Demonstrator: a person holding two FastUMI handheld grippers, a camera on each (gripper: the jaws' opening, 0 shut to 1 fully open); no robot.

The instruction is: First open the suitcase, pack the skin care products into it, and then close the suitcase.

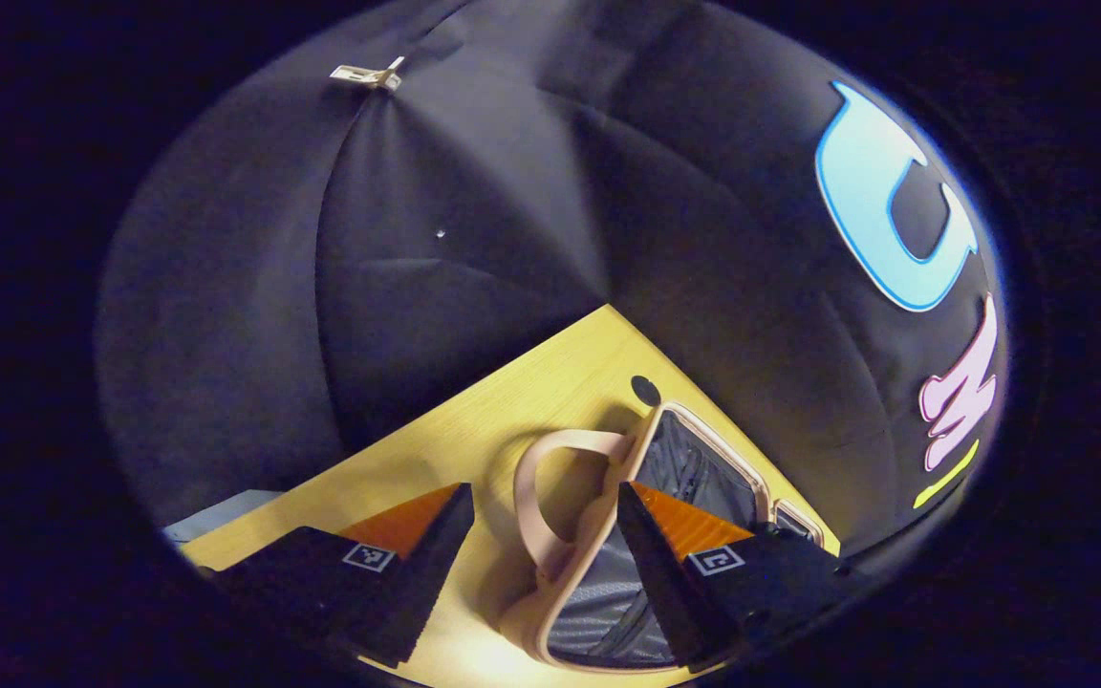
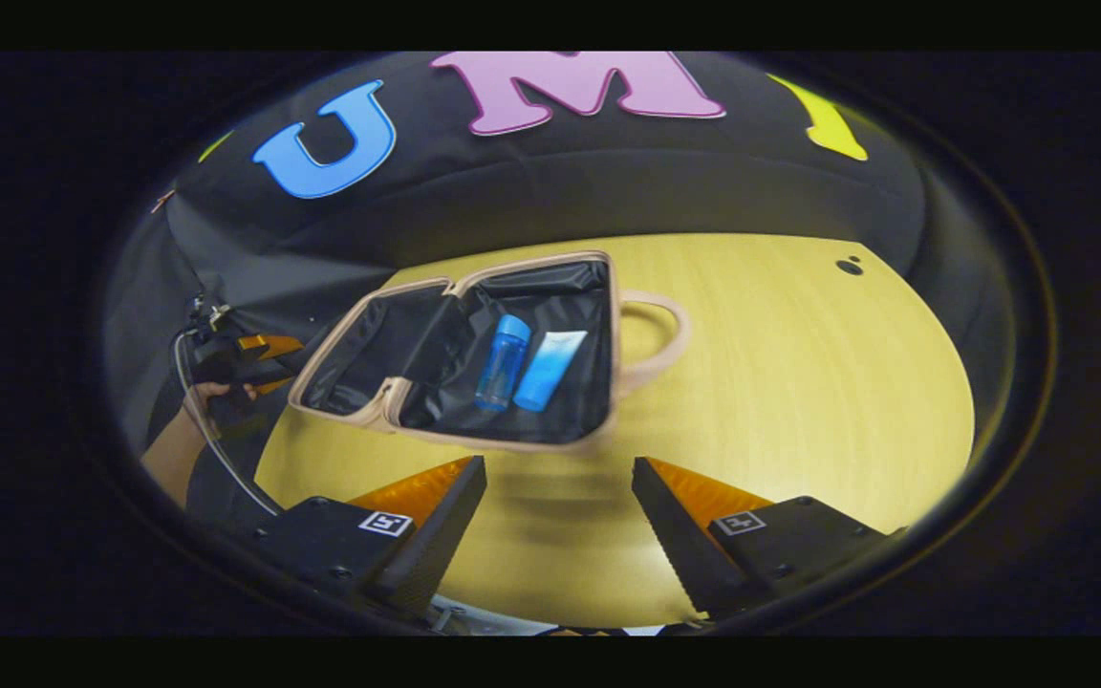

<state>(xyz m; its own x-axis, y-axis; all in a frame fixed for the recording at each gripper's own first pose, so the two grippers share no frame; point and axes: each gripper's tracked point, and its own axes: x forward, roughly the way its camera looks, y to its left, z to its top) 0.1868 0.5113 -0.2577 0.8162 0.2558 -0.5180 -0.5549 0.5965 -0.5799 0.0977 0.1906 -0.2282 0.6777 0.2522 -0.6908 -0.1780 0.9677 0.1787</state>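
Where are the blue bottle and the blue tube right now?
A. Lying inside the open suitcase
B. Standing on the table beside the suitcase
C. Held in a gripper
A. The blue bottle and blue tube lie side by side on the dark lining of the open suitcase.

Small beige hard-shell suitcase with black fabric lining (image 2: 436, 363) lies fully open, both halves flat on the yellow wooden counter (image 2: 799, 382), loop handle to the side. In the handle-side half: blue transparent bottle with blue cap (image 2: 501, 363) and light-blue squeeze tube (image 2: 548, 371), lying side by side, just touching or nearly.
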